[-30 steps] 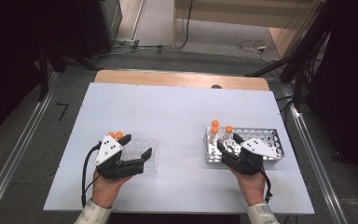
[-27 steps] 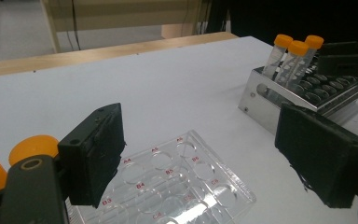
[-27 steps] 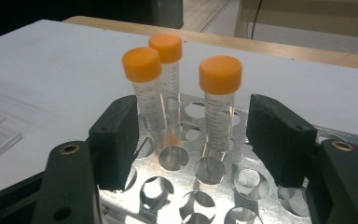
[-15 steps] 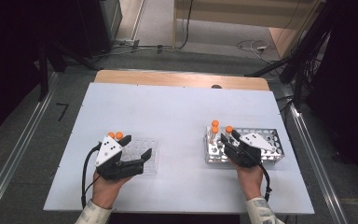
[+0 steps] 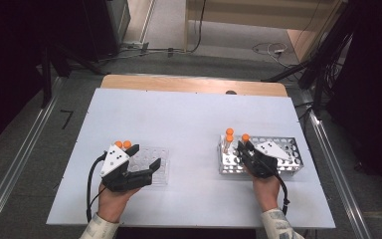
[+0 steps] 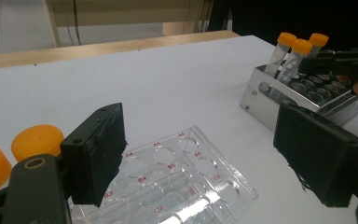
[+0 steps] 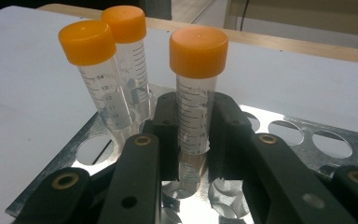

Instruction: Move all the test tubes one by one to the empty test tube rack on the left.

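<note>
A metal rack [image 5: 288,149] at the right holds three clear tubes with orange caps at its left end. My right gripper [image 7: 193,122] has just been closing and is now shut on the nearest tube [image 7: 196,79], which stands upright in its hole; the other two tubes [image 7: 98,70] stand just beyond. In the high view the right gripper [image 5: 243,148] sits over that rack end. My left gripper [image 6: 200,149] stands open above a clear plastic rack [image 6: 177,172] with lettered wells. Two orange caps [image 6: 36,141] show beside its left jaw.
The white table [image 5: 189,119] stretches wide between and beyond the two racks, with a wooden strip [image 5: 194,84] along its far edge. Cables and dark equipment lie on the floor past it. Metal rails run along both sides.
The right gripper's jaws have closed around the nearest orange-capped tube in the metal rack. The left gripper has kept its place over the clear rack.
</note>
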Available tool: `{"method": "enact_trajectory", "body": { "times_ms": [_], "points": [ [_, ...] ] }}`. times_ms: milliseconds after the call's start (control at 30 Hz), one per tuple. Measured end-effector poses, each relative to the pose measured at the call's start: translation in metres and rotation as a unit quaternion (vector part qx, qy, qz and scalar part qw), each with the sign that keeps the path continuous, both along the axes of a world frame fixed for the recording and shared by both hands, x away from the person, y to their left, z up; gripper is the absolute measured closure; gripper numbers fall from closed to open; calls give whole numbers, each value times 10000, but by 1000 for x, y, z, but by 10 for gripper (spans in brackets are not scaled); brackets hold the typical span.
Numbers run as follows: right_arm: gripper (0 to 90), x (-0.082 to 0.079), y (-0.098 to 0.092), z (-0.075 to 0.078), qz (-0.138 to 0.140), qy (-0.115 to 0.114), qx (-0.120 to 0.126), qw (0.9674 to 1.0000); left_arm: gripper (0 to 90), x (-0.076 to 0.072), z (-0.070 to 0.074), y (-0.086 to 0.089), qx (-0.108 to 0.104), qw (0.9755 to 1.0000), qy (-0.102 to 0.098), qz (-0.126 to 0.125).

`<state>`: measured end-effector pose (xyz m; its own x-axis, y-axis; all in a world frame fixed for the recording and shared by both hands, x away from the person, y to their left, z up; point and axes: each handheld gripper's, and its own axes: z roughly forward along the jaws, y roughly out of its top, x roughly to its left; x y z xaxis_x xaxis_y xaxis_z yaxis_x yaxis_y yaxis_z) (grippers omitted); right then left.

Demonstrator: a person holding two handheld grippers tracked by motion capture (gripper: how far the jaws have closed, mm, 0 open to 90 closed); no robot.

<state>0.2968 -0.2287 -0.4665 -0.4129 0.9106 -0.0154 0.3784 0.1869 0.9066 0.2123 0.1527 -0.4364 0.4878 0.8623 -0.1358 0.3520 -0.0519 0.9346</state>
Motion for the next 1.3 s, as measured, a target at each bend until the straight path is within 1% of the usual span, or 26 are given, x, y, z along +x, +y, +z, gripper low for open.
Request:
{"method": "enact_trajectory", "body": {
  "times_ms": [200, 333, 433, 800, 900, 1133, 1300],
  "points": [
    [715, -3, -2, 6, -44, -123, 124, 9998, 172, 0, 0, 0, -3, 10000, 1, -6],
    [715, -5, -4, 14, -38, -273, 222, 9994, 171, -1, 0, 0, 10, 10000, -2, 1],
    [715, -8, -5, 20, -30, -346, 277, 9990, 167, 0, 0, 0, 4, 10000, 4, 15],
    [717, -18, -8, 39, 15, -675, 377, 9970, 160, 0, -1, 1, -1, 10000, 19, 34],
    [717, -21, -9, 42, 26, -681, 415, 9968, 160, 0, 0, 1, -3, 10000, 18, 36],
    [717, -26, -12, 45, 70, -714, 415, 9966, 160, 0, 0, 2, 15, 10000, 17, 66],
    [718, -33, -14, 49, 133, -703, 509, 9961, 160, 0, 0, 3, 8, 10000, 19, 75]
  ]
}}
